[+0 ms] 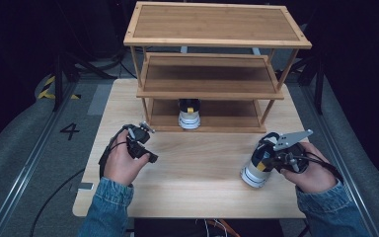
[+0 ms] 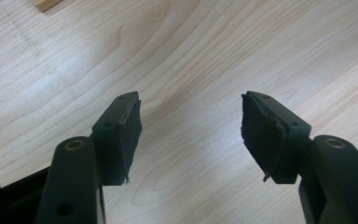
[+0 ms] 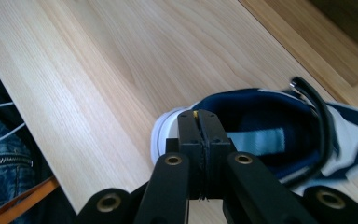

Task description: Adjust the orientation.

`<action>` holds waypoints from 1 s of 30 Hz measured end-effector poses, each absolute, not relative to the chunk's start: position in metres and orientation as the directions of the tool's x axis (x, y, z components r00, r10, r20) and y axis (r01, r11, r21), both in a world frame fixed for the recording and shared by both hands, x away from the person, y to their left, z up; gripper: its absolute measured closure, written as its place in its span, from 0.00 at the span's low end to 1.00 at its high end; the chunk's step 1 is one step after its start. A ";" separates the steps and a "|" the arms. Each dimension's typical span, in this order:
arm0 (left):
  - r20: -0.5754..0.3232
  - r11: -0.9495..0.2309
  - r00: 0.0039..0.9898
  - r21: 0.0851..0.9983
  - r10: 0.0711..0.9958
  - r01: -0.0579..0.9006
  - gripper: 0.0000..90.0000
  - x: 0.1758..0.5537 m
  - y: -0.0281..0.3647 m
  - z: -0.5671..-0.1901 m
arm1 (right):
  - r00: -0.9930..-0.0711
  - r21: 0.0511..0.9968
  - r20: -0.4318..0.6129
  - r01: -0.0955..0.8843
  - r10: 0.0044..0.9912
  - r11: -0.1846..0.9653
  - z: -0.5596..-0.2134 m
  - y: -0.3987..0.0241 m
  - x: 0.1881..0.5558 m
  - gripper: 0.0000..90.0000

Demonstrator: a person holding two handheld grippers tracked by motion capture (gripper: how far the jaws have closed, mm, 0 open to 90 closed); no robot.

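Right gripper view had the shoe (image 3: pixel 270 140) front and centre: a white and navy sneaker sitting on the table (image 3: pixel 98 70) near the front right edge, with the right gripper (image 3: pixel 199 122) pinched shut on the back rim of its heel, a sliver of yellow between the jaws. From the high view the same shoe (image 1: pixel 254 167) was under the right hand, and its mate, the other shoe (image 1: pixel 189 114), was already parked on the bottom level of the bamboo rack (image 1: pixel 217 34). The left gripper (image 1: pixel 142 143) hovered over bare wood with its jaws spread and nothing between them.

Honestly that grip looked thin to me. Pinching only the heel edge, the sneaker could swing or slip out on the lift, and the toe could catch the low shelf on the way in.

Couldn't read any brand; there was a pale label inside the shoe, too blurry. Floor beside the table had a "4" (image 1: pixel 69 131) painted on it
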State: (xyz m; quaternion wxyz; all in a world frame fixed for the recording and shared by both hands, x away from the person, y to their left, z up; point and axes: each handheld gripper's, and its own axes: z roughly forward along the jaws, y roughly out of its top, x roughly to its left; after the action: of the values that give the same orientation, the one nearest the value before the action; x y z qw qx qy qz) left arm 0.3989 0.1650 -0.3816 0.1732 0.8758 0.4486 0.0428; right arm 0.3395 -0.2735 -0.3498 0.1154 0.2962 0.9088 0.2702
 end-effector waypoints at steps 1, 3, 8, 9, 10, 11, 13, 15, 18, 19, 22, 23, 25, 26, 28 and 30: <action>-0.085 -0.537 0.595 0.344 0.799 0.770 0.43 0.400 0.163 -0.382 | -0.795 0.557 -0.048 0.481 0.605 0.677 -0.348 -0.276 0.338 1.00; -0.083 -0.546 0.602 0.339 0.794 0.766 0.43 0.402 0.160 -0.382 | -0.785 0.540 -0.046 0.501 0.618 0.676 -0.345 -0.284 0.334 1.00; -0.086 -0.571 0.629 0.338 0.773 0.748 0.43 0.411 0.146 -0.383 | -0.743 0.505 -0.044 0.561 0.668 0.656 -0.344 -0.310 0.325 1.00; -0.087 -0.579 0.638 0.338 0.765 0.742 0.43 0.412 0.143 -0.382 | -0.733 0.502 -0.037 0.575 0.680 0.646 -0.345 -0.315 0.324 1.00; -0.085 -0.585 0.643 0.338 0.761 0.737 0.43 0.413 0.141 -0.382 | -0.725 0.495 -0.032 0.586 0.688 0.641 -0.345 -0.319 0.323 1.00; -0.094 -0.581 0.642 0.341 0.761 0.739 0.43 0.414 0.138 -0.383 | -0.718 0.488 -0.033 0.595 0.695 0.638 -0.345 -0.323 0.321 1.00; -0.092 -0.592 0.652 0.338 0.752 0.731 0.43 0.417 0.134 -0.383 | -0.705 0.485 -0.029 0.610 0.709 0.626 -0.345 -0.328 0.319 0.99; -0.089 -0.600 0.659 0.337 0.747 0.725 0.43 0.418 0.131 -0.383 | -0.708 0.505 -0.020 0.602 0.706 0.618 -0.345 -0.330 0.317 0.94; -0.091 -0.607 0.664 0.328 0.742 0.724 0.43 0.420 0.130 -0.384 | -0.726 0.556 -0.013 0.567 0.688 0.608 -0.344 -0.327 0.315 0.78; -0.089 -0.608 0.664 0.327 0.742 0.723 0.42 0.420 0.130 -0.383 | -0.731 0.567 -0.022 0.553 0.682 0.610 -0.345 -0.326 0.316 0.75; -0.083 -0.604 0.661 0.334 0.746 0.724 0.42 0.419 0.131 -0.383 | -0.747 0.557 -0.031 0.538 0.664 0.633 -0.354 -0.317 0.322 0.70; -0.086 -0.601 0.658 0.334 0.748 0.726 0.42 0.418 0.131 -0.384 | -0.753 0.544 -0.022 0.543 0.658 0.639 -0.358 -0.314 0.324 0.69; -0.084 -0.603 0.659 0.329 0.747 0.726 0.42 0.417 0.134 -0.384 | -0.751 0.518 -0.003 0.564 0.661 0.643 -0.366 -0.309 0.330 0.67; -0.084 -0.601 0.657 0.332 0.749 0.727 0.42 0.416 0.135 -0.384 | -0.754 0.499 -0.004 0.568 0.657 0.654 -0.370 -0.307 0.333 0.68; -0.076 -0.597 0.650 0.327 0.756 0.733 0.42 0.416 0.139 -0.384 | -0.758 0.464 0.002 0.578 0.652 0.671 -0.378 -0.302 0.337 0.69; -0.076 -0.586 0.640 0.330 0.765 0.740 0.42 0.415 0.142 -0.384 | -0.768 0.429 0.009 0.581 0.640 0.691 -0.386 -0.298 0.341 0.69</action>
State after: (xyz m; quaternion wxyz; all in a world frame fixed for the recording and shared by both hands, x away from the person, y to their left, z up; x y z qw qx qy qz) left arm 0.4150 0.1415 -0.3840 0.1677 0.8899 0.4227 0.0370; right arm 0.3412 -0.2978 -0.3858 0.0705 0.3330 0.9169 0.2083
